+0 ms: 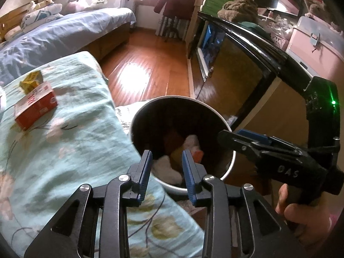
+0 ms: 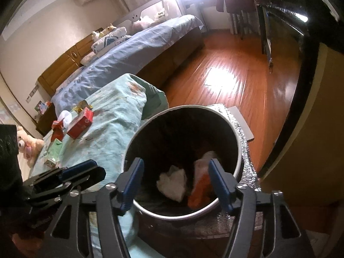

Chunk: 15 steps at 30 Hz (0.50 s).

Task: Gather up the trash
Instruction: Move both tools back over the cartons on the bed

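Both the left gripper (image 1: 166, 157) and right gripper (image 2: 175, 169) are held with fingers open and empty over a bin (image 2: 237, 150), a red box (image 1: 35, 105) lying at ten o'clock on the bed.

The round bin (image 2: 237, 150) stood wide open at the top, so a gripper could go straight down into it. At its bottom lay a white wad (image 2: 172, 182) and an orange scrap (image 2: 200, 193), with dark room above them. The left gripper (image 1: 167, 157) and the right gripper (image 2: 175, 167) both hung over the bin's mouth, close beside each other. Nothing was between their blue fingers. The bed cover (image 1: 86, 118) pushed up against the bin on one side. A dark cabinet (image 1: 236, 64) stood near the other side. Past the bin, the wood floor (image 2: 225, 75) was bare. A red box (image 1: 35, 107) sat on the cover, with free room all around it.
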Each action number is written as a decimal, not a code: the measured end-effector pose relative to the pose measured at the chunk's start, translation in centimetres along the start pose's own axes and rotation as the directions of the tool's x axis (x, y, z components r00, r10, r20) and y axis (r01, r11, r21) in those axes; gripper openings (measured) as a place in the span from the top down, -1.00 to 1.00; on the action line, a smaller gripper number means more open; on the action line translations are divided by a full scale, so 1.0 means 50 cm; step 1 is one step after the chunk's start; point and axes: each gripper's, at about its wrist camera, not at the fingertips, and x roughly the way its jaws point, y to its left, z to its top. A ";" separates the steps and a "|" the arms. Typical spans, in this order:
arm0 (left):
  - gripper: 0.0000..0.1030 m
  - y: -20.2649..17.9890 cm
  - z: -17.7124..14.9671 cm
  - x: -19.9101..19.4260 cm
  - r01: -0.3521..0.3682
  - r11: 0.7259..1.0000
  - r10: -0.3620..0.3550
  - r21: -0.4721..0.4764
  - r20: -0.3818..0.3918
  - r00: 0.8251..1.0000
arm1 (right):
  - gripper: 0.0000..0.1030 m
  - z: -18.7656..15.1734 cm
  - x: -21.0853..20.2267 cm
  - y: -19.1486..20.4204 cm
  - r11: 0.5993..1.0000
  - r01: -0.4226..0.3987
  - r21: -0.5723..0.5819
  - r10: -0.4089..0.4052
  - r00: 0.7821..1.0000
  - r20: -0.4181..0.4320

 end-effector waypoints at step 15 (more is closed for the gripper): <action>0.13 0.129 -0.061 -0.086 -0.101 0.980 0.110 -0.174 0.045 0.993 | -0.70 -0.013 0.000 0.119 0.993 -0.113 -0.032 0.114 0.993 0.031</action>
